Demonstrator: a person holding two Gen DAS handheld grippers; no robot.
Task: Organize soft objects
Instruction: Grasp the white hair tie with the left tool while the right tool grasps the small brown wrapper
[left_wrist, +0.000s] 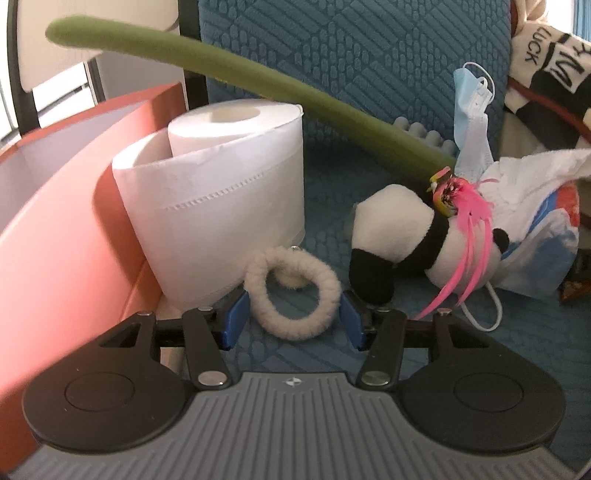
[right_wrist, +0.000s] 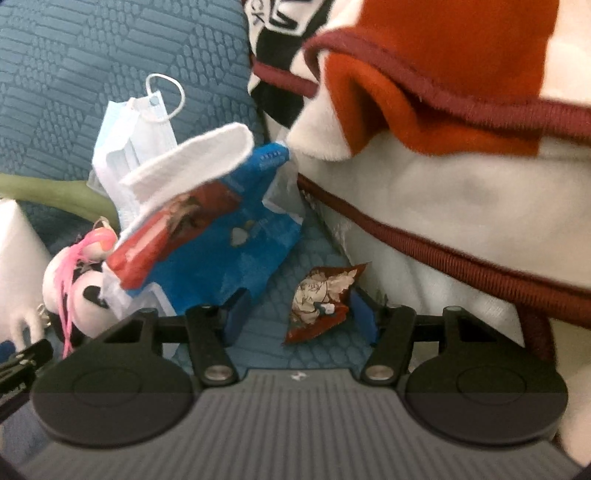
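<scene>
Left gripper (left_wrist: 291, 321): jaws parted, straddling fluffy hair tie (left_wrist: 291, 293) lying flat on blue cushion (left_wrist: 369, 55). Pads just beside the ring's outer edge on both sides; contact looks absent, though hard to confirm at the left pad. Nothing gripped.

Right gripper (right_wrist: 301, 317): jaws parted, bracketing small crumpled wrapper (right_wrist: 319, 301) on the cushion. Gap visible on both sides of it. Nothing gripped.

Outward from left fingers: toilet roll (left_wrist: 221, 199) directly behind the hair tie, against red box (left_wrist: 66, 229). Panda plush (left_wrist: 406, 236) just right of the right pad, one black paw near touching that finger. Pink feathers (left_wrist: 469, 251) draped over panda, green foam stick (left_wrist: 258, 81) rising from it. Face mask (left_wrist: 472, 110) and tissue packet (left_wrist: 528, 236) further right.

Outward from right fingers: tissue packet just ahead-left, blanket (right_wrist: 461, 184) crowding the right side.

Risks, judged:
- Hair tie compresses and folds on closing; shallow pinch likely to slip off the fluff.
- Right pad of left gripper may catch panda paw and drag it along, feathers and stick included.
- Wrapper thin and flat; pads may skate over it or pinch cushion fabric instead.
- Blanket edge could snag right gripper's outer finger.
</scene>
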